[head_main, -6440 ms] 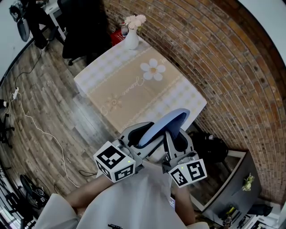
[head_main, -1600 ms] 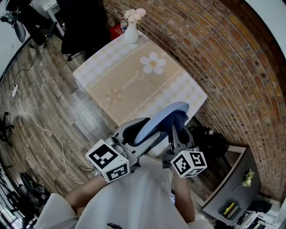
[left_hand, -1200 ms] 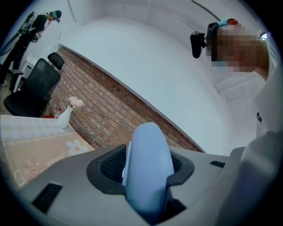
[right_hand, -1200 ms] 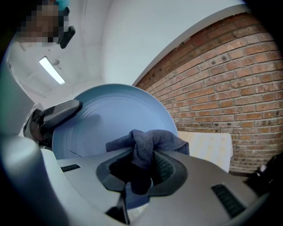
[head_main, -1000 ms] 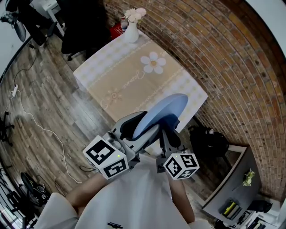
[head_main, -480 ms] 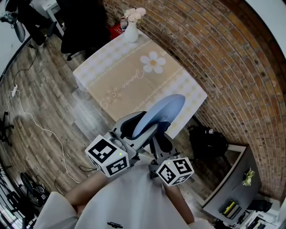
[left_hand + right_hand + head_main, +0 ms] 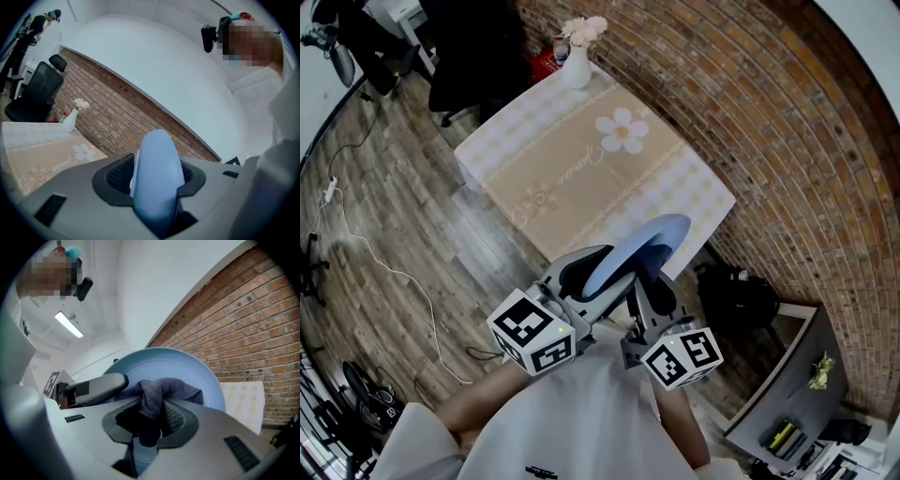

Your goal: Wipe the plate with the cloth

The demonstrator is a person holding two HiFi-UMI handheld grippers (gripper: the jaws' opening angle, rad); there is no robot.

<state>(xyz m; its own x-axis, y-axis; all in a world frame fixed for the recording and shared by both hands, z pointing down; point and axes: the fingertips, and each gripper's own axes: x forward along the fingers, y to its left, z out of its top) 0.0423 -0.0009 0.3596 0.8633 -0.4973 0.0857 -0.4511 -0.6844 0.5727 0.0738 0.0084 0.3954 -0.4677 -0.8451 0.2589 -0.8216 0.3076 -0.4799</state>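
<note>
Above the near corner of the tabletop (image 7: 581, 178), head view: a pale blue plate (image 7: 639, 248) is held on edge in the air, clear of the surface, between the left tool (image 7: 579, 277) and the right tool (image 7: 649, 286). At the far corner a white vase (image 7: 576, 73) holds pale flowers (image 7: 584, 30); nothing else stands on the patterned top.

Left gripper view: the jaws are clamped on the plate's rim, which runs upright between them. The plate is seen edge-on.

Right gripper view: the jaws are closed on a bunched dark grey cloth (image 7: 161, 392), whose folds appear to lie against the plate's broad face. Nothing else lies on that face.

Handling, as judged: the plate looks rigid, smooth and breakable. A firm hold at the rim, as now, suits it, and a slack grip could let it slip. The cloth is soft and limp. Pinched at its gathered middle, it forms a pad for rubbing. Wiping appears under way.
</note>
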